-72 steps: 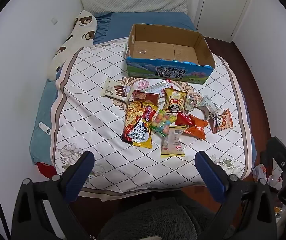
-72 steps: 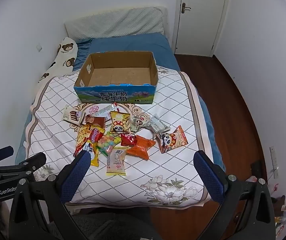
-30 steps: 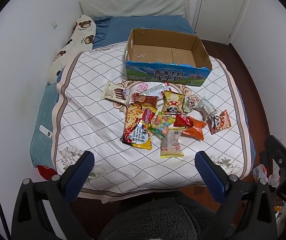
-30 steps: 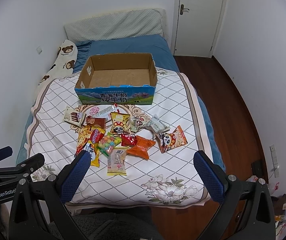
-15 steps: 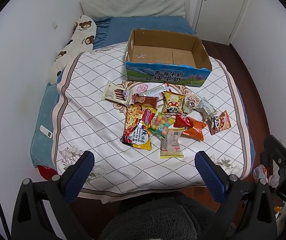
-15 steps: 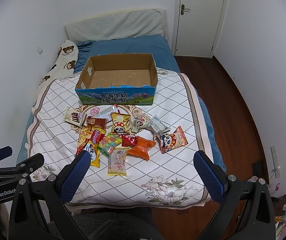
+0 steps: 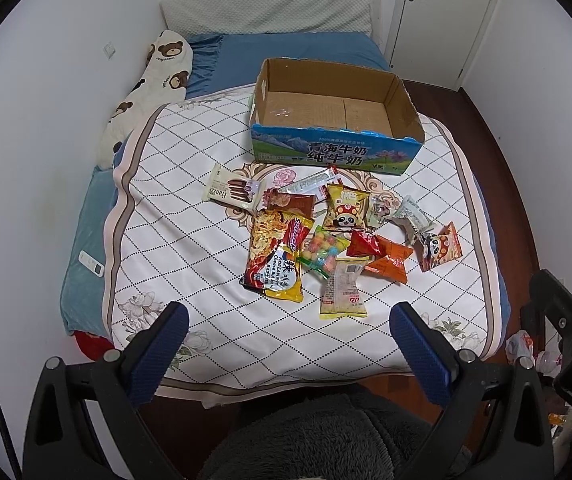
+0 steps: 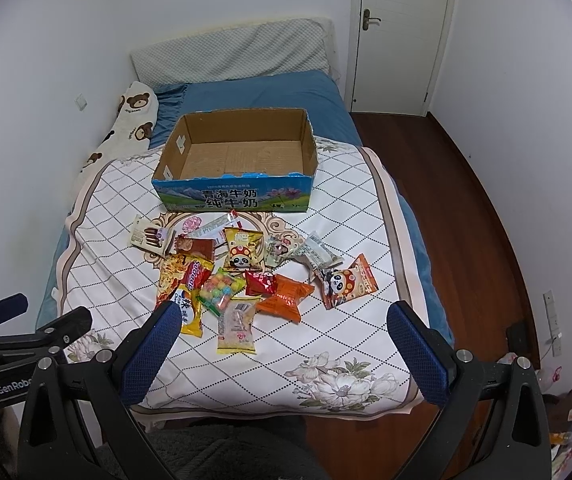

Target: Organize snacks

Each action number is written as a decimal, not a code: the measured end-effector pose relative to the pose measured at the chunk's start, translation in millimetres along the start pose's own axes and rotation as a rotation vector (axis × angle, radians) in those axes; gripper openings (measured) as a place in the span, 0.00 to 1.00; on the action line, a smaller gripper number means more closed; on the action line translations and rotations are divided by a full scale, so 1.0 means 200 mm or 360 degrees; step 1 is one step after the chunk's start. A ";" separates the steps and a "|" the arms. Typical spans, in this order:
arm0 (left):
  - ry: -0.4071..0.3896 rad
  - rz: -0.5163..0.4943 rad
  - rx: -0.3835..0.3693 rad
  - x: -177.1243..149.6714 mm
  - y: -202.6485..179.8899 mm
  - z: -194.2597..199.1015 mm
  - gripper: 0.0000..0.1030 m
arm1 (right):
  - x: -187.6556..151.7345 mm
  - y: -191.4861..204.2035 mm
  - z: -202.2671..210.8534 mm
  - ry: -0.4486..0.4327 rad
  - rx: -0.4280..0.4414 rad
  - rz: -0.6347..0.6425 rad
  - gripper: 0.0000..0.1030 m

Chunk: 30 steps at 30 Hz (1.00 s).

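Ahead of the left hand-held gripper (image 7: 288, 344), whose matt black plastic frame carries blue, finely ribbed pads (image 7: 157, 354), lies a quilted cloth bedspread (image 7: 189, 216). The snack packets (image 7: 275, 254) on it are glossy, crinkled plastic film. Beyond them the box (image 7: 336, 154) is matt brown cardboard inside, printed outside. To the right, the floor (image 8: 466, 208) is polished dark wood.

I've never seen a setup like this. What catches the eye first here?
A bright heap of snack packets lies mid-bed on the diamond-patterned quilt. Just behind it sits an open, empty cardboard box with a blue printed front. Near the bottom of each view, the left gripper and right gripper hang wide open, short of the bed.
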<state>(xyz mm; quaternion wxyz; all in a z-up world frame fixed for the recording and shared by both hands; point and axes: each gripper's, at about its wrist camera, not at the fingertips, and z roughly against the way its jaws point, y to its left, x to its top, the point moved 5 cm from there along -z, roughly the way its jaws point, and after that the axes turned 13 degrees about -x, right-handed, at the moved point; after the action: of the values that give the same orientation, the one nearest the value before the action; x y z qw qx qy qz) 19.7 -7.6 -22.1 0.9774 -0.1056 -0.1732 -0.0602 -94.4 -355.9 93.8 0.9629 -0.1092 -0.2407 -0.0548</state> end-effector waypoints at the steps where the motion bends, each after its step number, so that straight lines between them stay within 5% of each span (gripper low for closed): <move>1: -0.0003 0.0001 0.0000 0.00 0.00 -0.01 1.00 | 0.00 0.00 0.00 -0.0004 0.0000 0.0001 1.00; 24: -0.0025 0.0027 0.0029 0.02 0.08 -0.10 1.00 | 0.02 0.02 -0.02 0.0010 0.0006 -0.0014 1.00; 30: 0.0036 0.0067 0.0152 0.08 0.27 -0.36 1.00 | -0.02 0.02 -0.31 0.0184 0.0038 -0.0071 1.00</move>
<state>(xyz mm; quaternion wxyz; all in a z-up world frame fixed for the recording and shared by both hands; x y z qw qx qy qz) 66.2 26.9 -93.7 0.9842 -0.0617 -0.1626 -0.0325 -69.0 -366.4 38.4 0.9750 -0.0891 -0.1876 -0.0796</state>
